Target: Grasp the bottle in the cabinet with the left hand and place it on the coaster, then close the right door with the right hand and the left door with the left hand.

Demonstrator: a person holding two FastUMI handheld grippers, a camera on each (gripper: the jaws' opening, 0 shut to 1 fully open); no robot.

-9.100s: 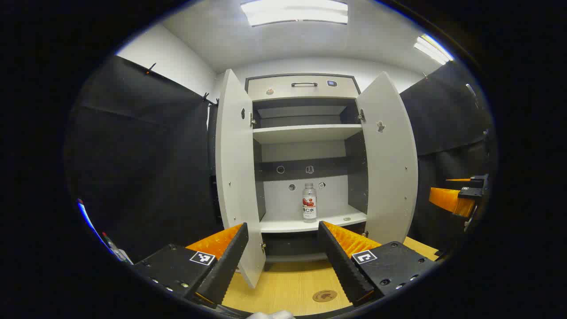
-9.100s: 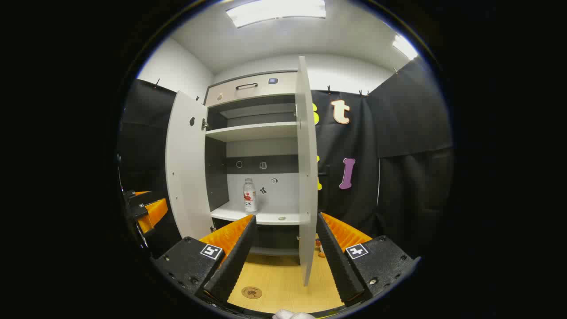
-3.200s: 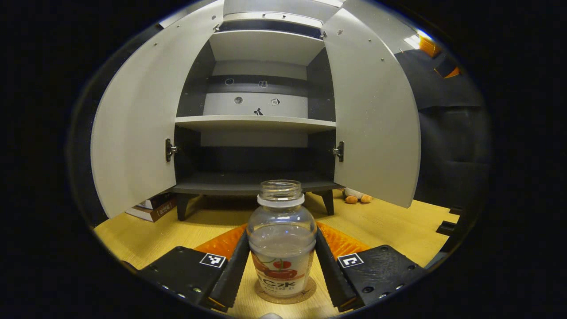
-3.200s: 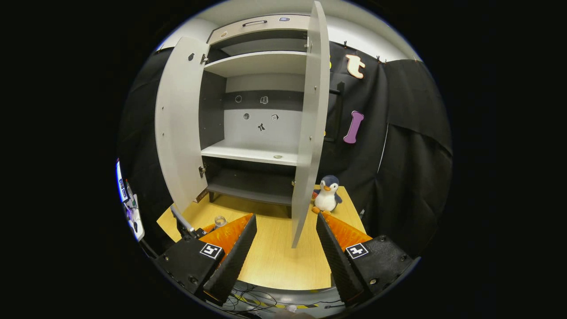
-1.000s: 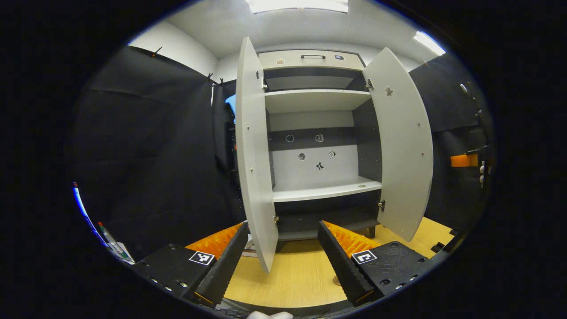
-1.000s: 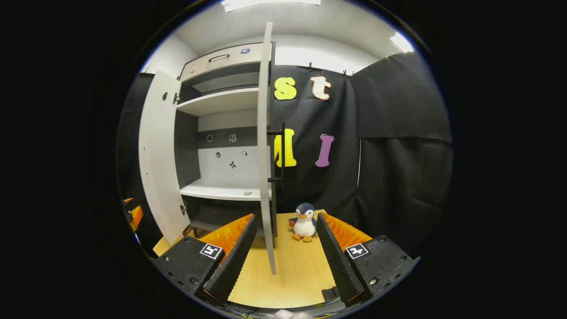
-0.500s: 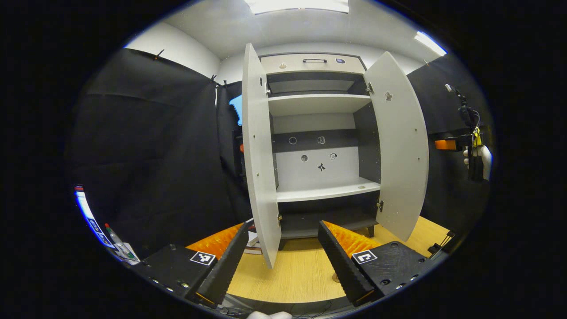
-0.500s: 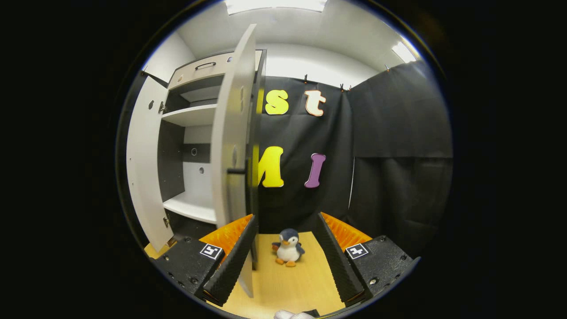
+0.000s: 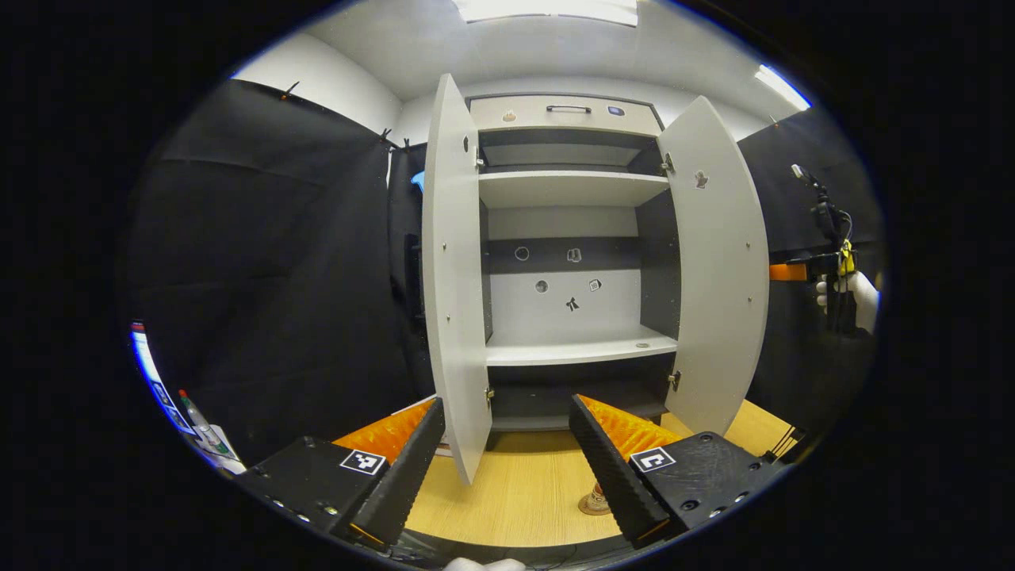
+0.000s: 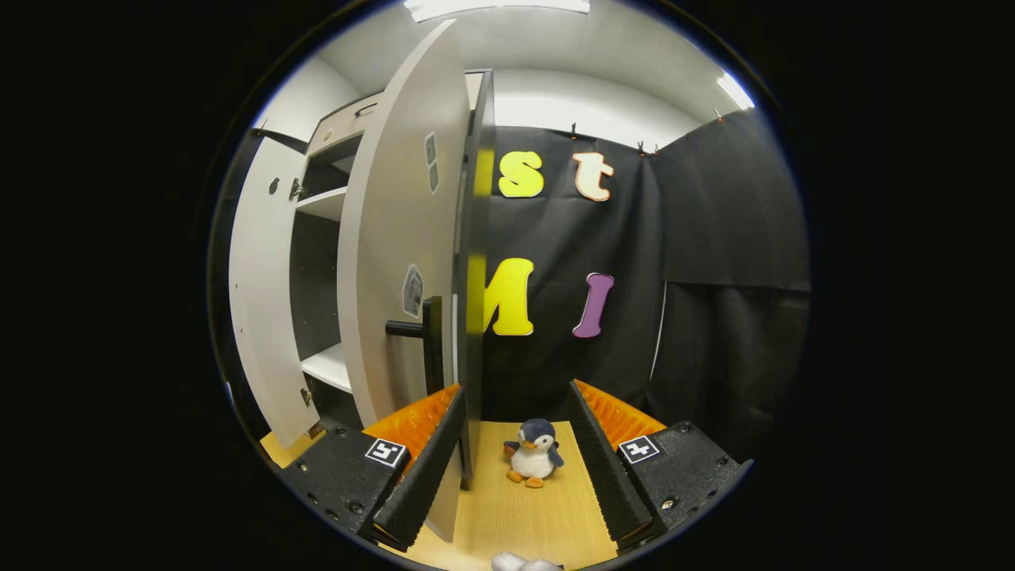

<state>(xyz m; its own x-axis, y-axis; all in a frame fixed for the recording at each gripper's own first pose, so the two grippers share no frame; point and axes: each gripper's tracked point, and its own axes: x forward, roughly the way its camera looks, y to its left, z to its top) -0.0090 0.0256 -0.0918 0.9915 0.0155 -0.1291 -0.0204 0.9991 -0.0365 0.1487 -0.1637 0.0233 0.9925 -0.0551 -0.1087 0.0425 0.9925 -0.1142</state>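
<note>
Right tool (image 10: 514,444) open-jawed beside right door (image 10: 400,238), left tool (image 9: 503,452) open before left door (image 9: 452,270), no legible writing.

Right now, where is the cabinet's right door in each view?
Left gripper view: right door stands open, right of centre, inner face showing.
Right gripper view: it is left of centre, outer face and handle showing.
Shared landmark: the open left door.

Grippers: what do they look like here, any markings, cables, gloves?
Left gripper and right gripper: black block bodies, each with a square black-and-white fiducial tag, and long ribbed wedge fingers. Seen from the left gripper view, a white-gloved hand grips the right gripper's handle, with dark cables above it.
</note>
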